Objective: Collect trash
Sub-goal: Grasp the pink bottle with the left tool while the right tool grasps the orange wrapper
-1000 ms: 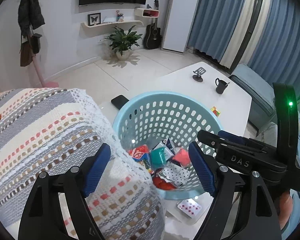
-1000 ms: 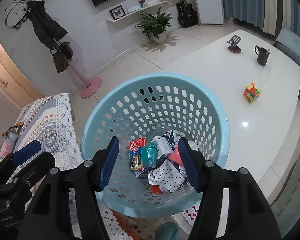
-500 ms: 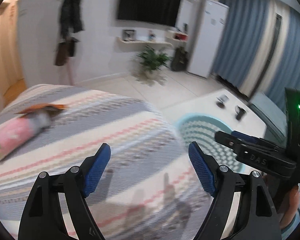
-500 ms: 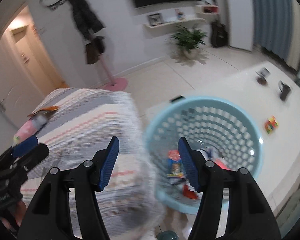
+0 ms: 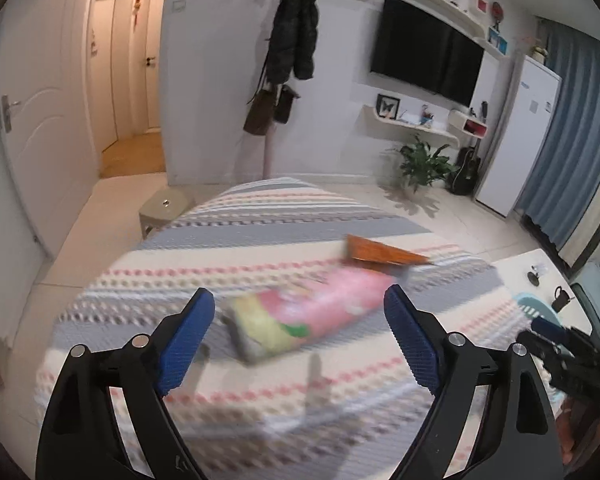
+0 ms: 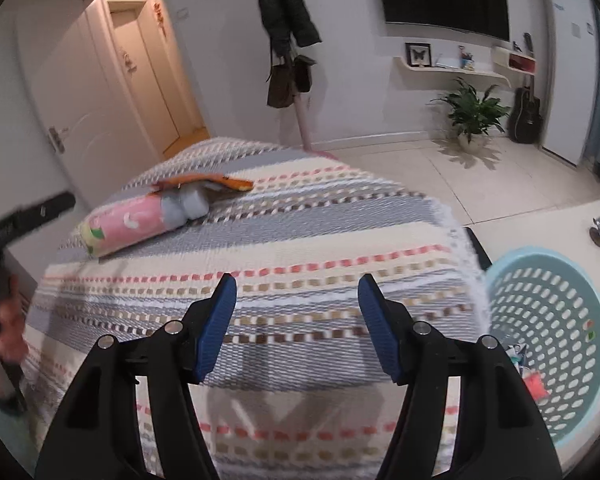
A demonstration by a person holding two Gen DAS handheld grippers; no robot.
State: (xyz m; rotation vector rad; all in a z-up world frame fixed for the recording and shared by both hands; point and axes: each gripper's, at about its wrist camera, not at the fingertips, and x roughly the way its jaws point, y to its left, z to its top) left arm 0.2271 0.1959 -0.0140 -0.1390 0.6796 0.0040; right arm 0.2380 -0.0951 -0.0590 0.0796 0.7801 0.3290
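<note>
A pink snack tube (image 5: 306, 318) lies on the striped cloth (image 5: 260, 240), blurred, just beyond my open, empty left gripper (image 5: 298, 338). An orange wrapper (image 5: 382, 255) lies behind it. In the right wrist view the tube (image 6: 140, 226) and the orange wrapper (image 6: 208, 182) lie at the far left of the cloth (image 6: 300, 240). My right gripper (image 6: 294, 322) is open and empty over the cloth's near part. The light blue basket (image 6: 556, 316) with trash in it stands at the right. The left gripper (image 6: 28, 216) shows at the left edge.
A white table (image 6: 540, 216) bears the basket, a phone stand (image 6: 599, 232) and a black phone (image 6: 478, 248). A coat rack (image 5: 288, 80), a plant (image 5: 420, 164), a guitar (image 6: 526, 114) and a small stool (image 5: 164, 212) stand on the tiled floor.
Both grippers have swung left, away from the basket, to over the striped cloth. The pink tube now lies right in front of the left gripper. Both stay open.
</note>
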